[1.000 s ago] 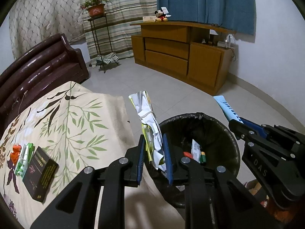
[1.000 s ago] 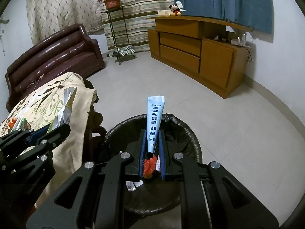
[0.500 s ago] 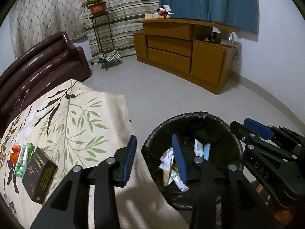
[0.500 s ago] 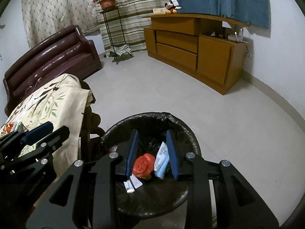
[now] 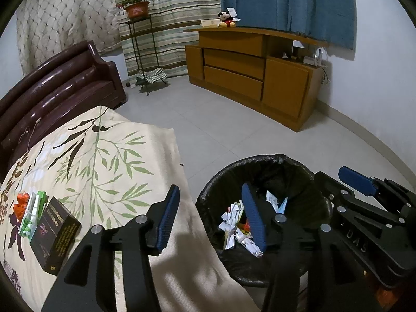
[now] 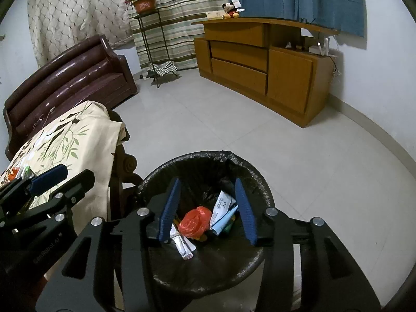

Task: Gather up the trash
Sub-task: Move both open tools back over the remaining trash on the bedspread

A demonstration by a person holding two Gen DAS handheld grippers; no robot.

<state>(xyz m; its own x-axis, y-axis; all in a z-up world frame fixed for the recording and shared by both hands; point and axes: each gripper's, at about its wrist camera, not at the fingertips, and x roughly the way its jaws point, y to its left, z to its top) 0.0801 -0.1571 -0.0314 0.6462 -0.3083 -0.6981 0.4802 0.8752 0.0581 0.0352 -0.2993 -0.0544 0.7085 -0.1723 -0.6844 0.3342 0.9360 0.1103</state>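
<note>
A black-lined trash bin (image 6: 244, 174) (image 5: 291, 163) stands on the floor beside the table. Inside lie a crumpled white wrapper (image 5: 231, 215), a pale blue tube (image 6: 223, 218), an orange plastic scrap (image 6: 195, 219) and small packets. My left gripper (image 5: 210, 197) hangs over the bin's left rim, its jaws opening with nothing between them. My right gripper (image 6: 208, 189) hovers above the bin's middle, its jaws also opening and empty. On the leaf-print tablecloth (image 5: 104, 161) lie a dark box (image 5: 56, 236), a green-and-white packet (image 5: 32, 213) and an orange wrapper (image 5: 20, 202).
A dark brown sofa (image 5: 57, 88) sits behind the table. A wooden cabinet (image 5: 260, 72) lines the far wall, with a plant stand (image 5: 143, 52) to its left. Pale tiled floor (image 6: 234, 124) stretches beyond the bin. A carved wooden table leg (image 6: 124, 166) stands next to the bin.
Both grippers opened. The crumpled wrapper dropped from the left gripper into the bin, and the blue tube with the orange scrap dropped from the right one.
</note>
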